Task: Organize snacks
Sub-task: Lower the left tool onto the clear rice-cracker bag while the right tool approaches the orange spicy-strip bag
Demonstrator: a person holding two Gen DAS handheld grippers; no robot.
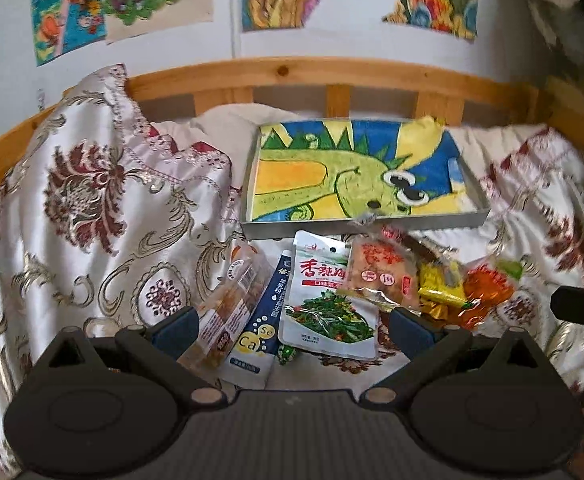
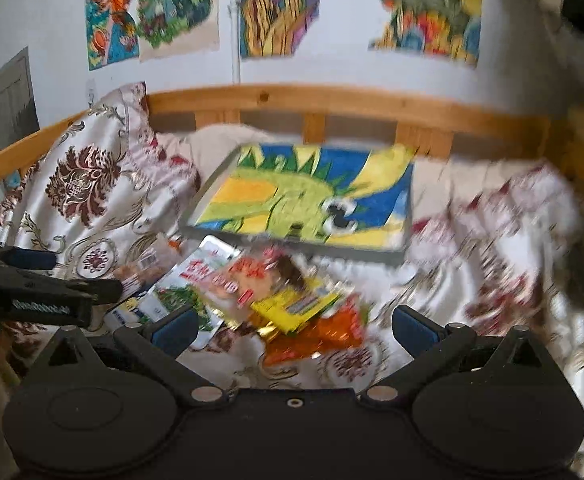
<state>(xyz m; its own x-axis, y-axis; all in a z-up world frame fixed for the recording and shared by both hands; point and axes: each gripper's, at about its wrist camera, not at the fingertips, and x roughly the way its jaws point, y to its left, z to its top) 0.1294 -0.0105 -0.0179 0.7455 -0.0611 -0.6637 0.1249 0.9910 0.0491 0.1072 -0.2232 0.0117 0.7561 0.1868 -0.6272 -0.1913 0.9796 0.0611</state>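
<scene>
Snacks lie in a loose pile on the bed's patterned bedspread [image 1: 103, 216], just in front of a shallow grey tray [image 1: 247, 196] lined with a green dinosaur drawing. Largest is the white seaweed pouch [image 1: 326, 300], overlapped at its right by a pale tofu pack [image 1: 380, 276]; left of it lie a blue milk-powder sachet [image 1: 259, 332] and a clear cake pack [image 1: 227, 304]. Small yellow and orange wrappers [image 2: 312, 316] sit rightmost. Both the left gripper [image 1: 292, 326] and right gripper [image 2: 292, 326] hover with jaws apart, holding nothing.
</scene>
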